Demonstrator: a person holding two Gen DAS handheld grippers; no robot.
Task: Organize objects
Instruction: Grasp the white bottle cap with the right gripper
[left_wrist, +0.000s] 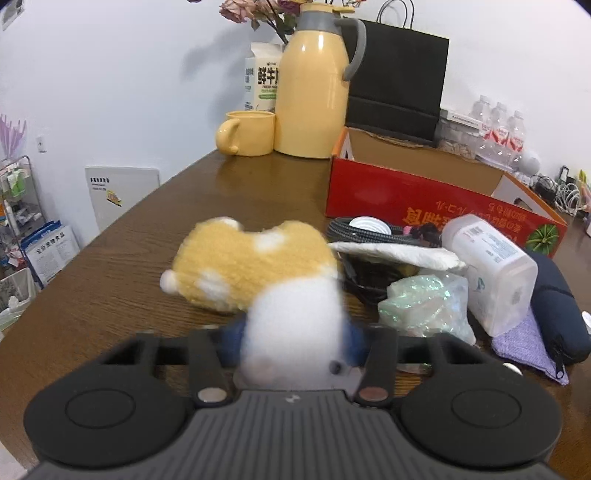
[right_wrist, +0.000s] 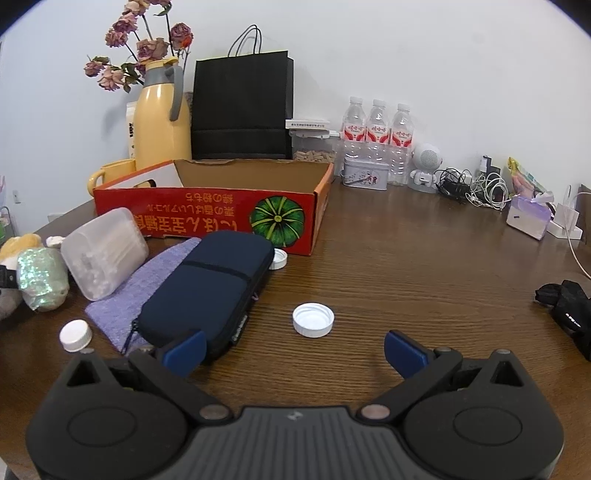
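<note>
**Left claw on plush toy, right claw idle**

The left gripper (left_wrist: 295, 341) sat about half closed, its blue pads pressed on the white end of the yellow-and-white plush toy (left_wrist: 255, 266). The toy was blurred and lay on the wooden table (left_wrist: 122, 266), left of the red cardboard box (left_wrist: 424, 192). The right gripper (right_wrist: 295, 349) stood wide open and empty over the table, near a white cap (right_wrist: 313, 319) and beside the navy pouch (right_wrist: 210, 291).

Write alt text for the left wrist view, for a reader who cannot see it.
The left gripper closes its blue pads on the white end of a yellow-and-white plush toy lying on a wooden table. To the right sit a clear plastic box and an open red carton; a yellow thermos stands behind.
</note>
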